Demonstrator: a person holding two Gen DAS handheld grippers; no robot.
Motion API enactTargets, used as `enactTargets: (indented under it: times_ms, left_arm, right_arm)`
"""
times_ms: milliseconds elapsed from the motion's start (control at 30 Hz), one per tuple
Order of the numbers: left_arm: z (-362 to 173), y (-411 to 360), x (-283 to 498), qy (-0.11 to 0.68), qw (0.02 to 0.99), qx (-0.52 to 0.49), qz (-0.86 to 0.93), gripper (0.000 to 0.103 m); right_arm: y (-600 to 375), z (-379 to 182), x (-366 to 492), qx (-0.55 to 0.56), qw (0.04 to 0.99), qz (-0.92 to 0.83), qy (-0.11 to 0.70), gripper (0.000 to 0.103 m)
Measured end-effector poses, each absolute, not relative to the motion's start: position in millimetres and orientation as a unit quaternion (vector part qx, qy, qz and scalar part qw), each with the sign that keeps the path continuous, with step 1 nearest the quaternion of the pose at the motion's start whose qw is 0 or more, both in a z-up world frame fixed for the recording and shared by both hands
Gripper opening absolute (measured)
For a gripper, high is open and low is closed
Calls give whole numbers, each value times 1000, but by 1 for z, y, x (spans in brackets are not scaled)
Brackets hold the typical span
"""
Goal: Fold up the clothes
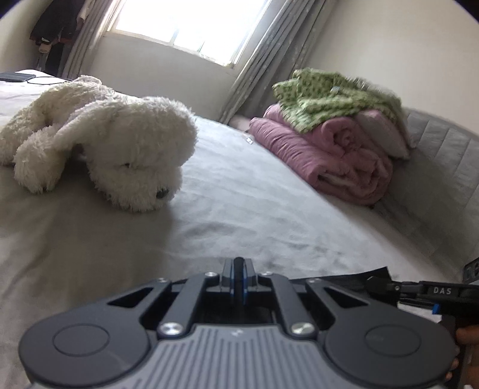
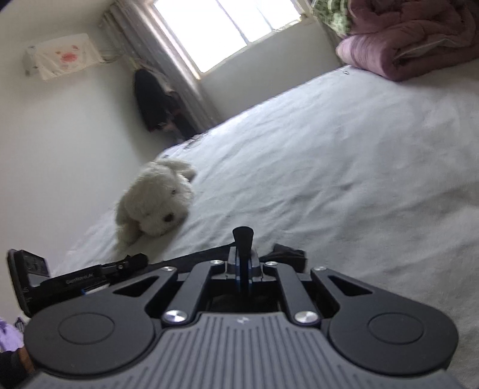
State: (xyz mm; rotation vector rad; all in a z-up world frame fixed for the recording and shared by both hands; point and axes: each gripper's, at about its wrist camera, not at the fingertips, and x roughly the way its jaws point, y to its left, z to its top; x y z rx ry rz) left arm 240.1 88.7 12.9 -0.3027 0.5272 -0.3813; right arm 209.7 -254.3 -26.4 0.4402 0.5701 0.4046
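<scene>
Plush dog (image 1: pixel 101 143): you'll see it lying white on the bed sheet (image 1: pixel 245 191).
Pink quilt (image 1: pixel 329 161): rolled, near your headboard (image 1: pixel 443 155).
Green blanket (image 1: pixel 335 98): atop quilt.
Window (image 1: pixel 191 24): bright, curtained.

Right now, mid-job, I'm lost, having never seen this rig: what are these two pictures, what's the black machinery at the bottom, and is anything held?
There is no robot arm: a person carries a hand-held gripper in each hand, each with a wide-angle camera looking along its two fingers. One picture is from the left hand-held gripper, the other from the right hand-held gripper. Both have their jaws closed. On the bed lie a white plush dog, a folded pink blanket with a green cloth on top, and a dark garment beside the fingers. Whether it is pinched is unclear.
</scene>
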Motion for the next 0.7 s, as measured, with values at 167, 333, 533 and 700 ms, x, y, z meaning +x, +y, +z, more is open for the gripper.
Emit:
enactTargets:
  times_ms: [167, 333, 533, 700]
  left_arm:
    - [8, 76, 247, 277, 938, -114, -173, 5]
    - [9, 77, 246, 285, 937, -114, -165, 8]
    - [29, 96, 229, 266, 946, -128, -135, 54]
    - [45, 113, 203, 265, 946, -144, -121, 50]
  right_arm:
    - [-247, -36, 219, 195, 918, 178, 295, 8]
    - [-247, -39, 220, 192, 918, 165, 305, 6]
    - [-254, -19, 204, 206, 926, 140, 285, 43]
    - [-258, -3, 177, 188, 935, 112, 280, 45]
